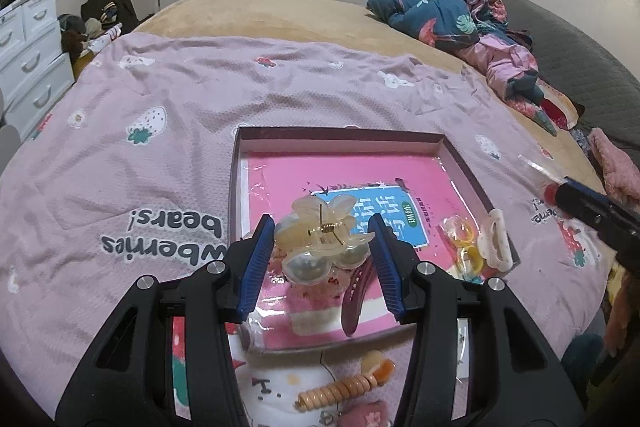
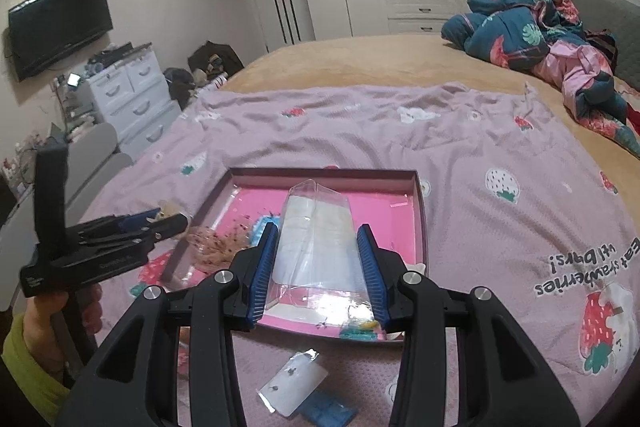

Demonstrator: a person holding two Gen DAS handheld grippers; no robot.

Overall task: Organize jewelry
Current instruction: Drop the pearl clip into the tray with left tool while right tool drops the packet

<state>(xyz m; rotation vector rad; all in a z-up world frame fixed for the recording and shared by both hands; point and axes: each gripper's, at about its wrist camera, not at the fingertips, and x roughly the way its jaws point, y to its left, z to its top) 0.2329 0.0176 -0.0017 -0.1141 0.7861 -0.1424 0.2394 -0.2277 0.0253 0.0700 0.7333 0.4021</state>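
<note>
Bed [image 1: 280, 11] carries a pink strawberry-print blanket [image 1: 132, 163] used as the work surface. On it sits a shallow tray [image 1: 460, 155] with a pink liner, centre frame in both wrist views; it looks like the collection point for the jewelry.

Left gripper [image 1: 322, 251] is clamped on a translucent yellow flower hair claw [image 1: 322, 239], pads pressing its sides, held above the tray's near half, probably for a drop-in.

Right gripper [image 2: 316, 259] is clamped on a clear plastic bag [image 2: 316, 239], mouth pointing toward 12 o'clock over the tray, likely held open-end-out to receive a piece.

In the tray, left wrist view: dark red hair clip [image 1: 354, 301] at 6 o'clock, white hair claw [image 1: 498, 241] and small bag of coloured rings [image 1: 460, 235] at 4 o'clock.

Still outside, just off the near rim: orange coil hair tie [image 1: 336, 391].
</note>
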